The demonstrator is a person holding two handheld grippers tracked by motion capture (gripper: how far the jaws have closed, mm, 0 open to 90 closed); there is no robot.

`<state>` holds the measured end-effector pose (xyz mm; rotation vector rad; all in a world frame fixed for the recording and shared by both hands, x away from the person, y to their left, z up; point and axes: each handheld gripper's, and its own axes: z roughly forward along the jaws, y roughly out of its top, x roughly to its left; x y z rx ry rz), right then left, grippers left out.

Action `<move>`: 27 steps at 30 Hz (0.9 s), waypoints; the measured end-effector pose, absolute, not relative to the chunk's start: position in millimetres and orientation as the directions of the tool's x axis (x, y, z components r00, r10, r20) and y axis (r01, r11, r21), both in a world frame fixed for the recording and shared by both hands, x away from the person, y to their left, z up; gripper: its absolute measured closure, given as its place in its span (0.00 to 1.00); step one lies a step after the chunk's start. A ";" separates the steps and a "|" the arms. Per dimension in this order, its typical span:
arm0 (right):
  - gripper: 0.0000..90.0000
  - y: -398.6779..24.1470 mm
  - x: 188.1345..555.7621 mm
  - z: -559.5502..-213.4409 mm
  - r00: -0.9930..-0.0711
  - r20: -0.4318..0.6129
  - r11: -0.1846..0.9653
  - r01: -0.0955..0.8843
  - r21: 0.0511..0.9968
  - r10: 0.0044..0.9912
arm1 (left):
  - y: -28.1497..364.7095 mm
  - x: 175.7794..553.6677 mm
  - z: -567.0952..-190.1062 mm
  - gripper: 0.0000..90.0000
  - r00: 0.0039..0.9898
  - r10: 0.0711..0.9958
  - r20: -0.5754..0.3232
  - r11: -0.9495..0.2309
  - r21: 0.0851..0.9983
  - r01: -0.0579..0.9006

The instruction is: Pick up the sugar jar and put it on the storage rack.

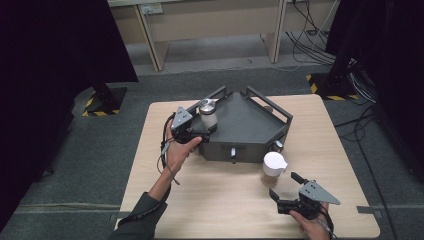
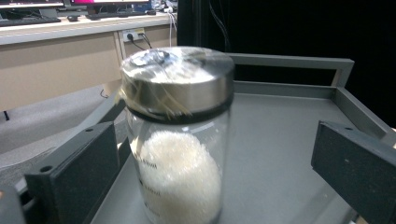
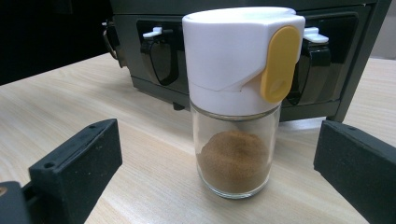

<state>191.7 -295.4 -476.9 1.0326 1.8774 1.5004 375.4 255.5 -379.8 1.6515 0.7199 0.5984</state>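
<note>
Up on the grey rack point(image 1: 250, 122), the left gripper point(image 1: 200, 131) stands spread around a steel-lidded jar of white grains point(image 2: 180, 135), one jaw just beside the glass. Meanwhile the right gripper point(image 1: 285, 186) stands spread too, near a white-capped spice jar point(image 3: 236, 98) upright on the table point(image 1: 210, 200), not touching it.

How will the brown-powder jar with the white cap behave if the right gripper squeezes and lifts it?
The jar looks like rigid glass, so probably stiff but slippery, and breakable if dropped. Its bulky white cap over a low fill of powder suggests it is light and somewhat top-heavy, so a push up high might tip it. The right gripper is open.
</note>
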 end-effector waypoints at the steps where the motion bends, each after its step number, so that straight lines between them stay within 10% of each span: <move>1: 0.01 -295.4 191.6 -476.9 -0.574 0.062 0.096 0.240 0.966 0.816 | 256.7 373.8 -380.8 0.00 0.680 0.734 0.003 -0.131 0.982 0.136; 27: 0.01 -294.4 191.9 -476.9 -0.575 0.059 0.100 0.240 0.966 0.816 | 276.1 323.7 -401.5 0.00 0.734 0.679 0.002 -0.106 0.990 0.095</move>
